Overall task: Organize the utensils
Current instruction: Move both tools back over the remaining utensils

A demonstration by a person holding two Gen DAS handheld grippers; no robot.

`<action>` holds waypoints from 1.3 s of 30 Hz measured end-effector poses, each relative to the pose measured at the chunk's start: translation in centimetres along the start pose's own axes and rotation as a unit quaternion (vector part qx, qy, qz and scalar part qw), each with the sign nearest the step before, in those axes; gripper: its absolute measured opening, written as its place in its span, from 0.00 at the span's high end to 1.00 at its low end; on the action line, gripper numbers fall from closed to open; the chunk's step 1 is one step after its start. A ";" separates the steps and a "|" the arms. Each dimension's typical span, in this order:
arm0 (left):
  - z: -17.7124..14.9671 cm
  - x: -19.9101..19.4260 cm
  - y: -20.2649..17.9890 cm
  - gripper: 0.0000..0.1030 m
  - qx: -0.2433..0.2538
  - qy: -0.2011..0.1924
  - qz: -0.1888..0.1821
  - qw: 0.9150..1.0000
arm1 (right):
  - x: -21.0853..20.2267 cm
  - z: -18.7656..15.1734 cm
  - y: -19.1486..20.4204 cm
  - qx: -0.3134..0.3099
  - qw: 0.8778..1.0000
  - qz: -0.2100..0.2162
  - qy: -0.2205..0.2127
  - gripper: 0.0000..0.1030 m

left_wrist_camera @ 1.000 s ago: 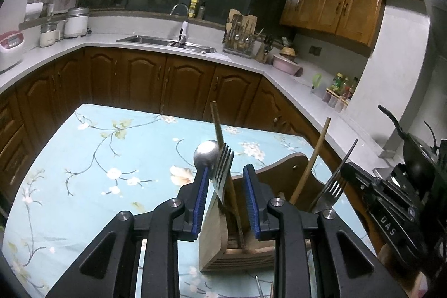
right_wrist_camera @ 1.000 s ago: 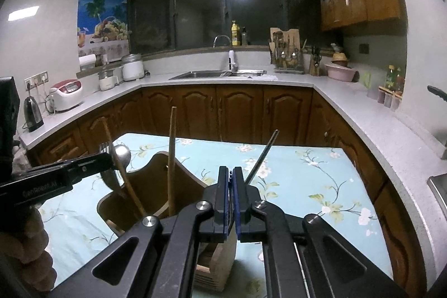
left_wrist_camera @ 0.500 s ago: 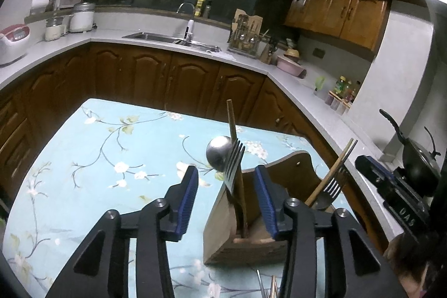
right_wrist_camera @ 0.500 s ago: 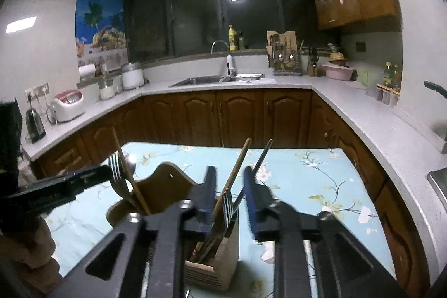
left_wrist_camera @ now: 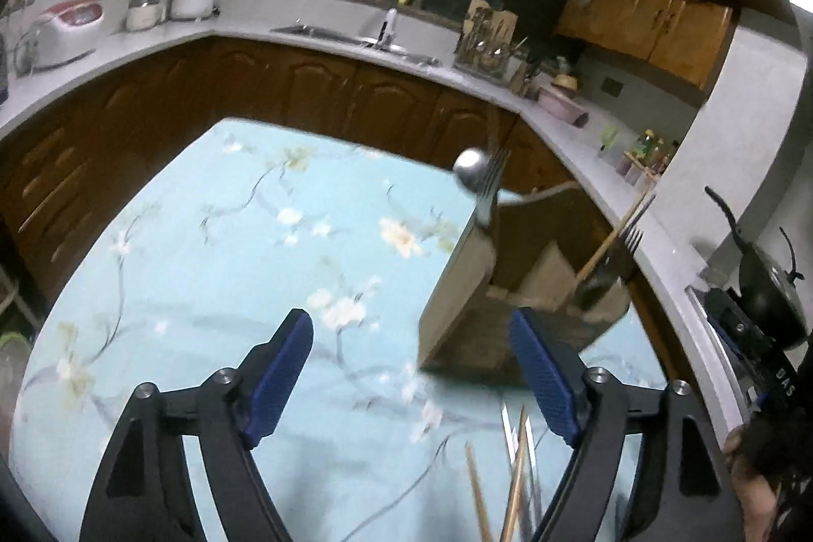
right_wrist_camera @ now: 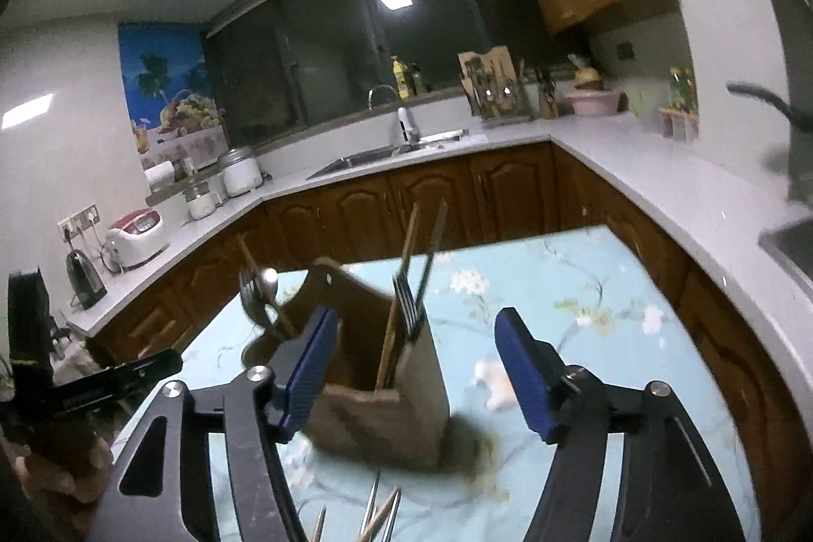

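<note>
Wooden caddy [right_wrist_camera: 376, 369] upright on table [left_wrist_camera: 213, 247], forks [right_wrist_camera: 406, 303] standing tines-up.
Left gripper [left_wrist_camera: 416, 374] and right gripper [right_wrist_camera: 414, 369] both spread wide, empty.

Loose chopsticks [left_wrist_camera: 513, 481] at 6 o'clock run off the left wrist view's bottom edge; motion blur smears the tablecloth [left_wrist_camera: 244, 267]. The wooden caddy [right_wrist_camera: 376, 389] hides its utensils' lower ends.

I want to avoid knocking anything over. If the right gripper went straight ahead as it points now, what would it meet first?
Probably the wooden utensil holder: it stands just ahead of the open right gripper, nearer its left finger, though depth is unclear.
</note>
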State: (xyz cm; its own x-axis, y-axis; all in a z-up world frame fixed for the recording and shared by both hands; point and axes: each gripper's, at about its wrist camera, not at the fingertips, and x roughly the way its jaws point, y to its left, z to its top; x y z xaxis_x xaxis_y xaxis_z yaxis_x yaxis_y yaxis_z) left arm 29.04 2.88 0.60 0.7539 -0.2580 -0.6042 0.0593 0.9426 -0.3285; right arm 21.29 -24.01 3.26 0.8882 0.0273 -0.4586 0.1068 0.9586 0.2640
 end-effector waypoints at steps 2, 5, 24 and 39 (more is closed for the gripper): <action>-0.7 -0.8 0.3 0.20 -0.008 0.007 0.001 1.000 | -0.7 -1.0 -0.3 0.013 1.000 -0.001 0.010 0.25; -1.8 -2.2 1.0 0.18 -0.019 0.018 0.005 1.000 | -1.7 -2.3 -1.0 0.034 0.999 0.005 0.023 0.21; -6.4 -6.7 1.8 0.17 -0.017 0.056 0.016 0.998 | -5.3 -8.6 -0.6 0.035 0.996 0.004 0.078 0.21; -7.4 -5.1 -2.0 0.17 0.029 0.076 -0.001 0.997 | -5.9 -10.2 -1.2 0.043 0.995 -0.006 0.094 0.21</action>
State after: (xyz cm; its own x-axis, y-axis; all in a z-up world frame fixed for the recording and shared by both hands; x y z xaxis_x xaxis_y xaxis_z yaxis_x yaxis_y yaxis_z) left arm 20.24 0.74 -1.11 0.6456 -0.2845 -0.7087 0.1020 0.9518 -0.2891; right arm 11.34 -22.41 -2.98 0.7881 0.0765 -0.6107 0.1614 0.9318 0.3250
